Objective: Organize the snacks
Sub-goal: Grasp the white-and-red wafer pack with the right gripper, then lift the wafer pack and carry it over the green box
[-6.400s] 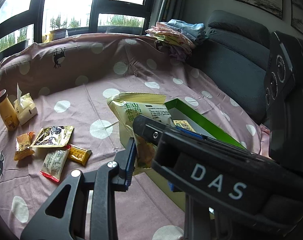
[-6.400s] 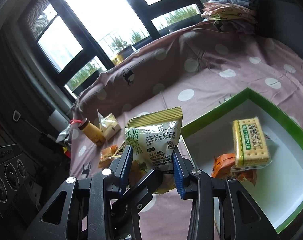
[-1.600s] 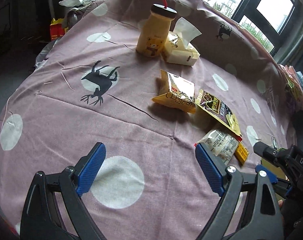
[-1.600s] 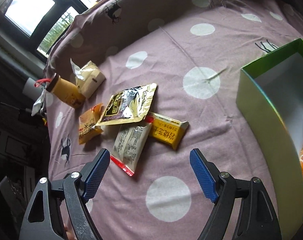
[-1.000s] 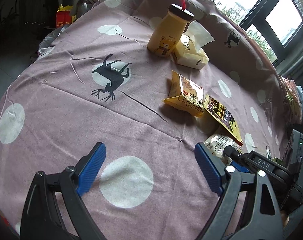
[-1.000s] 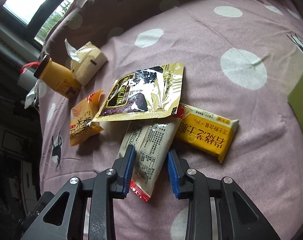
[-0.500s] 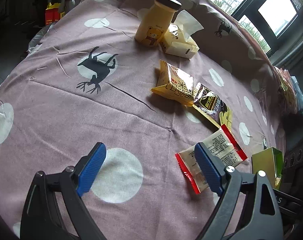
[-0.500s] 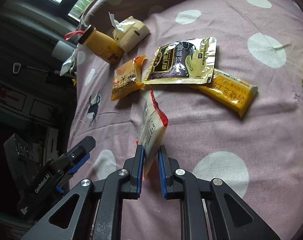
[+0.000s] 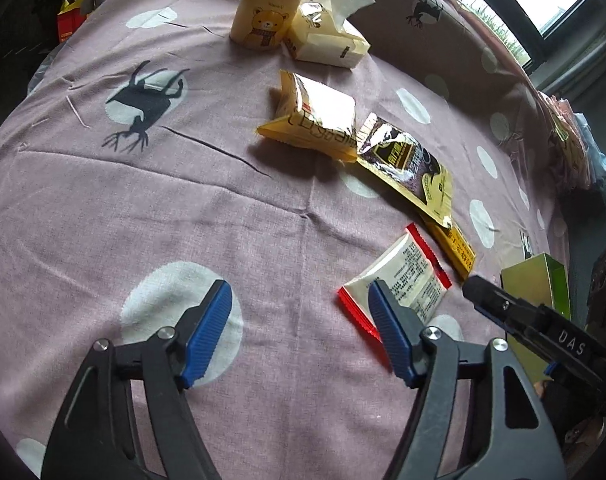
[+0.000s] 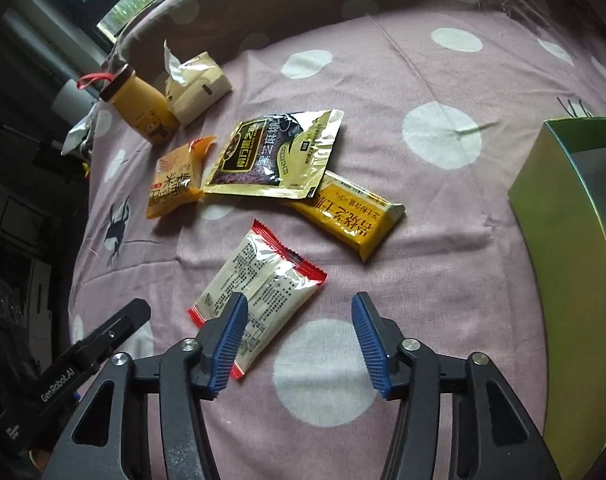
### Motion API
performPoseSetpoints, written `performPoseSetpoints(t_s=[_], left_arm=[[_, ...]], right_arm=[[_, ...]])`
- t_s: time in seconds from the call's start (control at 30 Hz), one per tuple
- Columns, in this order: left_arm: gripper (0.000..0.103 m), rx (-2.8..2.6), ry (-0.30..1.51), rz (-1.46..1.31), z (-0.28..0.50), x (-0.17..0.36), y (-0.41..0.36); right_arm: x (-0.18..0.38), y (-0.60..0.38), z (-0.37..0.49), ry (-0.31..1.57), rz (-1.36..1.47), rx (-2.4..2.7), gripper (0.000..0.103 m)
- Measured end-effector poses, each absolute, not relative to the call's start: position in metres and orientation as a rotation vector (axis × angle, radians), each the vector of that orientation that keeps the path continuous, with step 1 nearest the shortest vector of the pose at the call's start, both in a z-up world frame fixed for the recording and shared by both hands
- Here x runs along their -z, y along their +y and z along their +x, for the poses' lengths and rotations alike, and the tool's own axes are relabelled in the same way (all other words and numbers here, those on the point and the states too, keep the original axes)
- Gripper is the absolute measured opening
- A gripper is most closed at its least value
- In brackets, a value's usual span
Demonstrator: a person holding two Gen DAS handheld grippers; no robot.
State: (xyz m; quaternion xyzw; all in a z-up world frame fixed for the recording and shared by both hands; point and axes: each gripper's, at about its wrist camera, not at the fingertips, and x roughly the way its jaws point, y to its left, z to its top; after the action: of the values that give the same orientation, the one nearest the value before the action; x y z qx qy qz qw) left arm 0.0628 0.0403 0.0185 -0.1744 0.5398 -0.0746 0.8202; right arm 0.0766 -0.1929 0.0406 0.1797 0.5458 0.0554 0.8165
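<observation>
A white snack packet with red ends (image 10: 259, 292) lies flat on the pink dotted cloth, also in the left wrist view (image 9: 403, 280). My right gripper (image 10: 301, 340) is open and empty just above its near end. My left gripper (image 9: 303, 328) is open and empty, its right finger over the packet's near corner. Beyond lie a yellow bar packet (image 10: 351, 216), a black-and-gold pouch (image 10: 275, 156) and an orange packet (image 10: 177, 180). The green box (image 10: 559, 216) stands at the right.
A yellow bear bottle (image 10: 143, 112) and a tissue pack (image 10: 199, 88) stand at the far left of the cloth. Folded clothes (image 9: 571, 148) lie at the far right. The cloth's left edge drops to a dark floor.
My right gripper has opened and let go of the white packet, which now lies flat on the cloth. My left gripper has narrowed and moved closer to the packet.
</observation>
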Motion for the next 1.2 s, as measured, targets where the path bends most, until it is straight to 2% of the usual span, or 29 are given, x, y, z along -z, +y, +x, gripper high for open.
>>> performPoseSetpoints(t_s=[0.07,0.3,0.63,0.73,0.77,1.2], left_arm=[[0.059,0.200,1.181,-0.388,0.061,-0.016,0.036],[0.056,0.248,1.253,-0.362,0.057,-0.009,0.015],[0.055,0.273,1.242,-0.400,0.057,-0.006,0.006],[0.039,0.261,1.230,-0.374,0.056,-0.007,0.003],[0.036,0.261,1.229,-0.368,0.055,-0.006,0.002],[0.036,0.253,1.092,-0.238,0.050,-0.026,-0.005]], right_arm=[[-0.040,-0.194,0.084,1.143,0.385,-0.108,0.057],[-0.033,-0.183,0.106,1.133,0.376,-0.181,0.057],[-0.017,-0.166,0.112,1.177,0.353,-0.223,0.057],[-0.017,-0.164,0.108,1.198,0.367,-0.262,0.057],[-0.016,-0.162,0.106,1.207,0.371,-0.282,0.057],[-0.020,-0.145,0.089,1.186,0.396,-0.299,0.055]])
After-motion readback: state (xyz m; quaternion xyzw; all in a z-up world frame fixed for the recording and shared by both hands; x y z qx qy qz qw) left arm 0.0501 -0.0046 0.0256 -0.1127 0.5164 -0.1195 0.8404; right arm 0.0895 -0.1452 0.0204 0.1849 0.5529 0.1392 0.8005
